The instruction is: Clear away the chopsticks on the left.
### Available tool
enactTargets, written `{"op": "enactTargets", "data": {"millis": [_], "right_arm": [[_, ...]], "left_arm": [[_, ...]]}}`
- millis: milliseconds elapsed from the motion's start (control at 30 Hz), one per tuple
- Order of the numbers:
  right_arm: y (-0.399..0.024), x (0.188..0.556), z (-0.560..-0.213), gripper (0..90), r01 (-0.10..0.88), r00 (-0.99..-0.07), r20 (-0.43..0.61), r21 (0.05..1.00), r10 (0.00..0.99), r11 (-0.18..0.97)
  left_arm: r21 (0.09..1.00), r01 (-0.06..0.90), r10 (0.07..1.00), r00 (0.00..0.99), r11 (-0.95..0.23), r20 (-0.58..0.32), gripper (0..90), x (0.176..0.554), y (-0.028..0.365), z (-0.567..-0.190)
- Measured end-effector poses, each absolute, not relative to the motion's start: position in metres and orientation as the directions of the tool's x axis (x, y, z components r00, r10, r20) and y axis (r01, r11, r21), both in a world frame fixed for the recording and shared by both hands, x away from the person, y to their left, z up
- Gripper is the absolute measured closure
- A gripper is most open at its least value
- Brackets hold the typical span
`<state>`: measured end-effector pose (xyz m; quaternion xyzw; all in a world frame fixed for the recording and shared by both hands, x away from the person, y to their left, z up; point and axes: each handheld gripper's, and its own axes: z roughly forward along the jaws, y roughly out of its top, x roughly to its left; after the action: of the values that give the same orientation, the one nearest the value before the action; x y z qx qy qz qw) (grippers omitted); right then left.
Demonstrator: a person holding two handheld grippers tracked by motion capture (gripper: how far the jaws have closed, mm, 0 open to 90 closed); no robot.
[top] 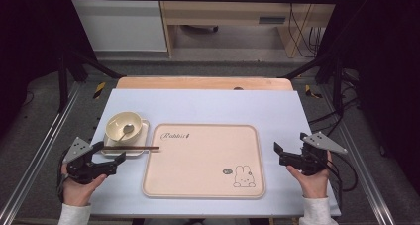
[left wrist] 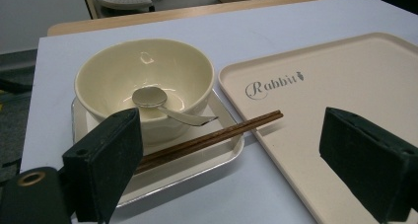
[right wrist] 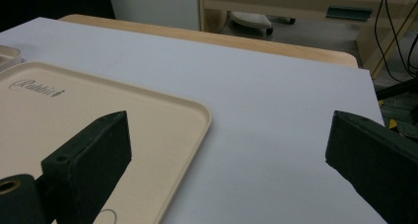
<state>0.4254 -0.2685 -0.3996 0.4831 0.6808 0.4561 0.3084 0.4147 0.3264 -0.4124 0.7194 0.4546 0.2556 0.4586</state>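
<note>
1. The left gripper [top: 113,153] rests at the left edge of the table, and its jaws are spread wide with nothing between them.
2. The chopsticks [top: 131,148] lie just in front of these jaws, across the near rim of the small metal tray [top: 142,144], with their tips on the edge of the beige serving tray [top: 203,185].
3. The cream bowl [top: 124,125] stands on the small tray, behind the chopsticks, and a spoon [top: 126,131] leans inside it.
4. The right gripper [top: 280,153] is beside the right edge of the serving tray, jaws also spread and empty, well apart from the chopsticks.
</note>
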Motion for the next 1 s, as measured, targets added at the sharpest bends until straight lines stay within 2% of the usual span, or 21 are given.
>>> {"op": "enactTargets", "data": {"millis": [1000], "right_arm": [[-0.252, 0.424, -0.401, 4.8, 0.399, -0.371, 0.004, 0.904, 0.929, 0.155]], "left_arm": [[0.815, 0.474, 0.831, 0.556, -0.334, 0.017, 19.1, 0.425, 0.339, -0.429]]}}
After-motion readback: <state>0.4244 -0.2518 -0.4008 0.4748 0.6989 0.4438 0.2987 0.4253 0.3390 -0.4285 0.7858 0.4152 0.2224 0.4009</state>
